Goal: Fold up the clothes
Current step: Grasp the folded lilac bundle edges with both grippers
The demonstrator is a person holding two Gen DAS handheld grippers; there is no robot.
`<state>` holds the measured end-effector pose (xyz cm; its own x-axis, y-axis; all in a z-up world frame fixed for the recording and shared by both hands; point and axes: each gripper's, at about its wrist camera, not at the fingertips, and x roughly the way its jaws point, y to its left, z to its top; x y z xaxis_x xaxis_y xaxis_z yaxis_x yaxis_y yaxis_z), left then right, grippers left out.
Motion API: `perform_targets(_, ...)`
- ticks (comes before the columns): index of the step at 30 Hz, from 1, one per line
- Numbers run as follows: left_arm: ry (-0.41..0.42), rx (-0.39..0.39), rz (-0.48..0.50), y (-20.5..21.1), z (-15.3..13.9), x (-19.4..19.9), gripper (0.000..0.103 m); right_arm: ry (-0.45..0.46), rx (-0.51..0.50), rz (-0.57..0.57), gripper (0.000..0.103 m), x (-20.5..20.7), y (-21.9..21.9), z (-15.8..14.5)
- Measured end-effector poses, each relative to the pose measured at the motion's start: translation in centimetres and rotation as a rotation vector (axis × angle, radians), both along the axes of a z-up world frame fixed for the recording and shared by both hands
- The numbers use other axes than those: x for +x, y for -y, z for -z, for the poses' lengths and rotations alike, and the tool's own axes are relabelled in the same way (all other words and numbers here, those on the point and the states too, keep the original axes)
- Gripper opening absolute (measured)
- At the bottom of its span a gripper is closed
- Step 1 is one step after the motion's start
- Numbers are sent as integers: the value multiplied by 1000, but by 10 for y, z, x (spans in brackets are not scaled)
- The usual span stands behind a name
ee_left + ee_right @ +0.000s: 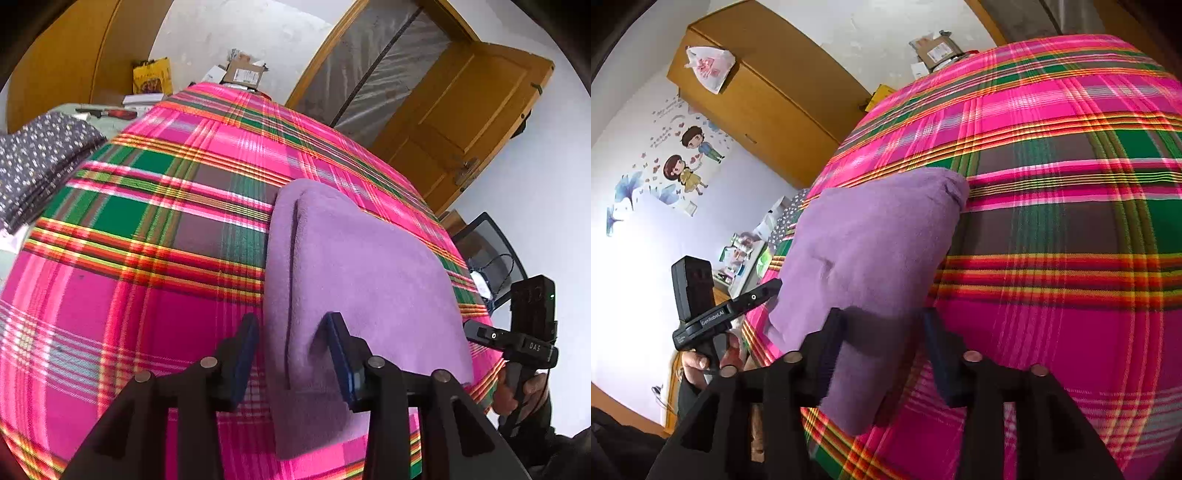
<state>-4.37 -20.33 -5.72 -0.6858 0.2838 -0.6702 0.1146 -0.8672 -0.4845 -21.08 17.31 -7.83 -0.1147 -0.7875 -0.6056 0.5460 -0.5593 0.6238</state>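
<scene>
Lilac fleece, my folded garment point(369, 280), lies flat on the plaid bedspread point(147, 229) near its edge, and both my left gripper point(291, 354) and right gripper point(882, 350) have jaws spread wide over its near corners, gripping nothing. The risk: close now and I'd probably snag one layer, I think, peeling the fold open.

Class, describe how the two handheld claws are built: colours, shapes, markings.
Both are matte black. The left claw and right claw each have flat dark-blue pads and round metal pins. Seen side-on, the right one carries white lettering and a small green light.
</scene>
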Motion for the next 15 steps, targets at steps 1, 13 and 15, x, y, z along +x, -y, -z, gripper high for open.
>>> perform_targets(1,-1,8,6,1,1,-2,40,12,-5,0,55,-2,2,2)
perform_targets(13,-25,111,27,12,7,-15,41,73,-51,4,55,-15,11,7)
perform_targets(15,-23,137,18,14,8,-14,41,74,-52,0,57,-15,13,6)
